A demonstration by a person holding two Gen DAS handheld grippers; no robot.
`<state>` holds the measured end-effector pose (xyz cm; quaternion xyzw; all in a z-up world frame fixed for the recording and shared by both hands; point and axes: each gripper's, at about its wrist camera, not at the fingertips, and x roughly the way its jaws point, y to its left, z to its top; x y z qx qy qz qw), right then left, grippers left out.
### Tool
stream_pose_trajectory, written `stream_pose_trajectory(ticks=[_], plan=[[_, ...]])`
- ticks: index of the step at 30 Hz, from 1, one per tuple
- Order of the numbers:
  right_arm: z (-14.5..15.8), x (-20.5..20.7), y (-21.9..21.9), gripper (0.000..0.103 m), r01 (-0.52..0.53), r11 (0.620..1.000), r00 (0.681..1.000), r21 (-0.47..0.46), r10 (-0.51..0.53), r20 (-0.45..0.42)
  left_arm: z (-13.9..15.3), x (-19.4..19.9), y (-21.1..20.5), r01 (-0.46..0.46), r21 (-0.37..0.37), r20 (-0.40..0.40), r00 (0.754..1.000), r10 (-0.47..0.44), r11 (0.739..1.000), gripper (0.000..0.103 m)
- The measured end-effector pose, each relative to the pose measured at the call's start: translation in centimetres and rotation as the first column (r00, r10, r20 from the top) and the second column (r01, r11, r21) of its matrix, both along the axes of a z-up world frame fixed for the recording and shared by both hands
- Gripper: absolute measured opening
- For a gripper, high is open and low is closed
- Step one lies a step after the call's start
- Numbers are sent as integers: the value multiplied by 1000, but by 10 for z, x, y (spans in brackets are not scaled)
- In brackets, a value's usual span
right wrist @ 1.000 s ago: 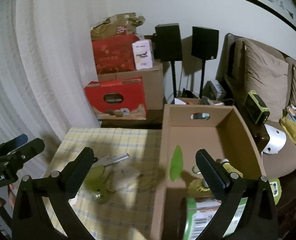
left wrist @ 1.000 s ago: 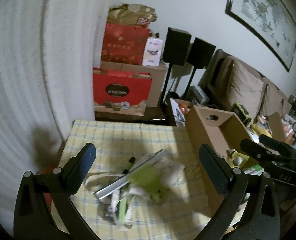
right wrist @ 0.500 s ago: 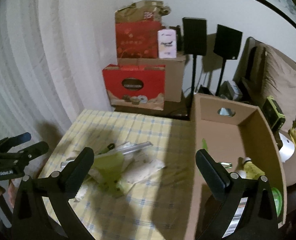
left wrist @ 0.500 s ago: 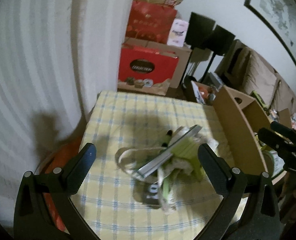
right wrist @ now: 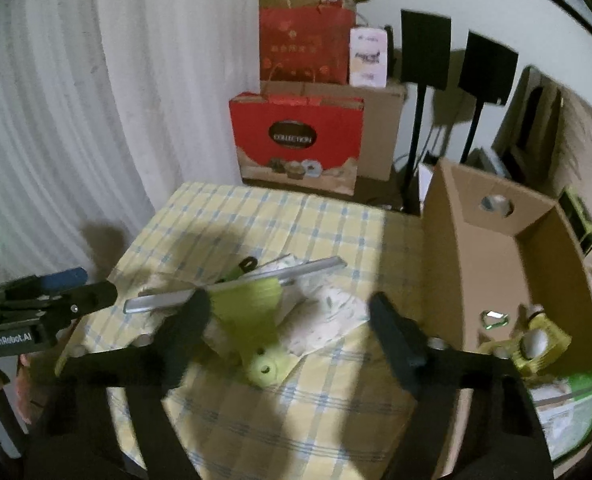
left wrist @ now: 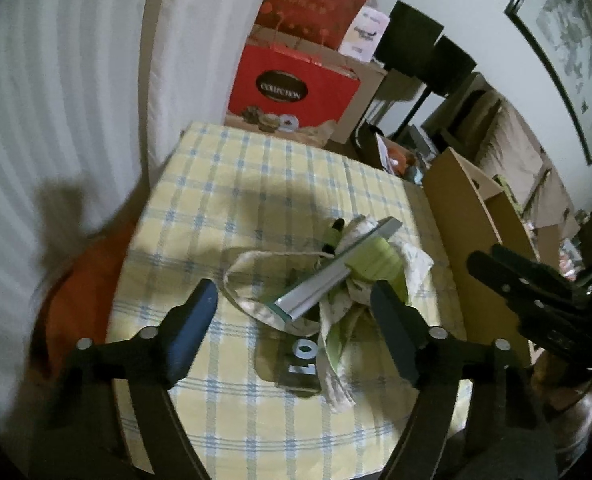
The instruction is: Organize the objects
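Silver bar (left wrist: 338, 270) diagonal atop pile (left wrist: 360, 292)

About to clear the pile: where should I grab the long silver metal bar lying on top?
Probably the silver metal bar at its bare near end, from above with jaws across its narrow width. It lies slanted atop the cloth pile; green plastic crowds its middle.

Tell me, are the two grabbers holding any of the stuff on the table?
No. The left gripper and right gripper have both just been closing, but their jaws are still apart and empty above the pile. Nothing is held.
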<state>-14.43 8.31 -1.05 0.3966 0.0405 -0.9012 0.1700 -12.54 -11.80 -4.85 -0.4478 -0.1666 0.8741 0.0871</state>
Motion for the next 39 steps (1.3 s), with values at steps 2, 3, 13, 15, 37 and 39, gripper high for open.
stream_pose_trajectory(ticks=[2, 3, 13, 15, 37, 39], plan=[[-5, -4, 0, 65, 0, 1000, 1000, -12, 0, 21, -4, -2, 1, 8, 15, 7, 1000, -8, 1000, 60], [-8, -5, 0, 63, -1, 1000, 1000, -14, 1, 30, -6, -2, 1, 10, 17, 11, 1000, -10, 1000, 60], [-39, -16, -9, 58, -46, 998, 993, -52, 51, 105, -27, -9, -3, 4, 111, 53, 999, -10, 994, 59], [-45, -16, -13, 58, -58, 997, 992, -48, 63, 108, -30, -11, -2, 9, 123, 62, 998, -17, 992, 59], [-79, -29, -32, 52, -163, 986, 974, -25, 165, 156, -46, -28, 1, 0, 212, 110, 994, -23, 977, 50], [-80, -30, -32, 46, -173, 984, 971, -34, 177, 161, -48, -30, -1, -11, 230, 116, 993, -16, 973, 50]])
